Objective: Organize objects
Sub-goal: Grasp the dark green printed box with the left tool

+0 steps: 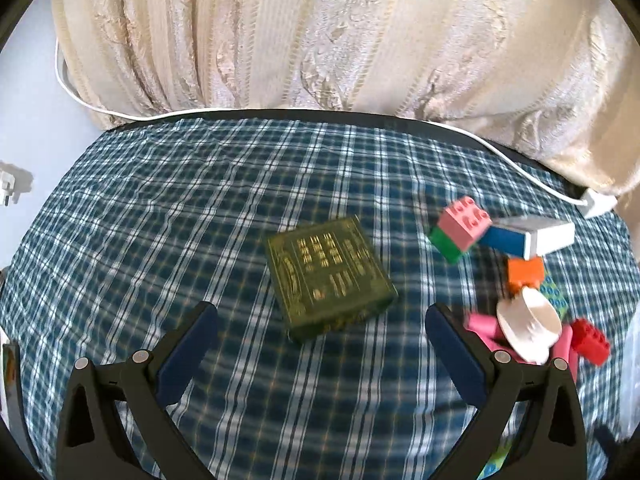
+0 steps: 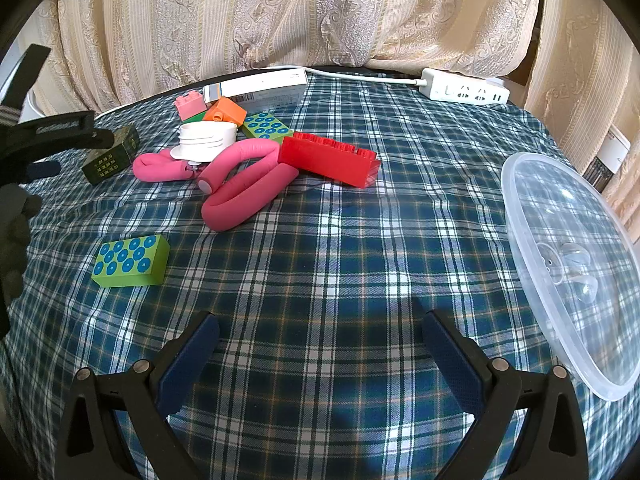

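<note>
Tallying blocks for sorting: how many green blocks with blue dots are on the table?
2. One green dotted block lies alone at the near left of the cloth; the other green dotted block sits in the pile behind the red brick. More may hide under the clutter.

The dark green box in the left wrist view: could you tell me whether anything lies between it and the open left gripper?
Nothing visible does. The dark green box lies alone on the plaid cloth, just ahead of the open left gripper; the toy pile sits off to its right.
</note>
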`<move>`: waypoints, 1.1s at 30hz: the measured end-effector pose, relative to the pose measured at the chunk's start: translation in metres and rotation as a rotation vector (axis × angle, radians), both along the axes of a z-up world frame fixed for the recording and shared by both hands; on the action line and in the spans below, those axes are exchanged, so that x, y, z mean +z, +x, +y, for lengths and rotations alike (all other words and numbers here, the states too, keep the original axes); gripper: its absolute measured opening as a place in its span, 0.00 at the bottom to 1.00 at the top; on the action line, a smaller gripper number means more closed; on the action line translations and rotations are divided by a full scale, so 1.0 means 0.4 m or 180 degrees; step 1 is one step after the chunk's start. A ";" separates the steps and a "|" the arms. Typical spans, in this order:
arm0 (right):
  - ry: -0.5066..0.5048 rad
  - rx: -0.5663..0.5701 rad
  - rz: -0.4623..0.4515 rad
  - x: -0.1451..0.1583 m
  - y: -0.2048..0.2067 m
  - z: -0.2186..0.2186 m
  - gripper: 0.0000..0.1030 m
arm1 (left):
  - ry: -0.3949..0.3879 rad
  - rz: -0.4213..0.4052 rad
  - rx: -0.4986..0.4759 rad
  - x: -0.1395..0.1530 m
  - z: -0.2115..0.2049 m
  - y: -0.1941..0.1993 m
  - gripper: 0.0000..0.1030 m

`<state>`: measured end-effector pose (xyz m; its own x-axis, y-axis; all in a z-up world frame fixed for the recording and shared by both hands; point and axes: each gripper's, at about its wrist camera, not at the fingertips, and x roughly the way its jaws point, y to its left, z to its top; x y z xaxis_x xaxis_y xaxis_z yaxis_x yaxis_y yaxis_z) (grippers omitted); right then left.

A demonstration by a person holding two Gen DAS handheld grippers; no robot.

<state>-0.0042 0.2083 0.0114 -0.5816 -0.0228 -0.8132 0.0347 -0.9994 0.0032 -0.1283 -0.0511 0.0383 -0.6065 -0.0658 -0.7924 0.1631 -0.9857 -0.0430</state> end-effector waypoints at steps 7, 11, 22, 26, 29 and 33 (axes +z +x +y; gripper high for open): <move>0.0000 0.0000 0.0000 0.000 0.000 0.000 1.00 | 0.0048 -0.0034 0.0034 -0.019 -0.003 -0.044 1.00; -0.0001 0.0000 0.0000 0.000 0.000 0.000 1.00 | 0.0021 -0.0066 0.0050 -0.035 -0.005 -0.067 1.00; 0.0000 0.0002 0.0001 0.000 0.000 0.000 1.00 | 0.0034 -0.0199 -0.0025 -0.078 -0.016 -0.083 0.71; 0.0000 0.0002 0.0001 0.000 0.000 0.000 1.00 | -0.0010 -0.0110 -0.0103 -0.063 -0.006 -0.071 0.70; 0.0001 0.0002 0.0001 0.000 0.000 -0.001 1.00 | -0.0046 -0.0043 -0.0139 -0.046 0.002 -0.062 0.70; 0.0002 0.0002 0.0001 0.000 0.000 0.000 1.00 | -0.0012 0.0020 -0.0174 -0.021 0.004 -0.047 0.69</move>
<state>-0.0043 0.2082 0.0114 -0.5818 -0.0226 -0.8130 0.0355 -0.9994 0.0024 -0.1472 -0.0495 0.0300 -0.6141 -0.0354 -0.7884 0.1087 -0.9933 -0.0400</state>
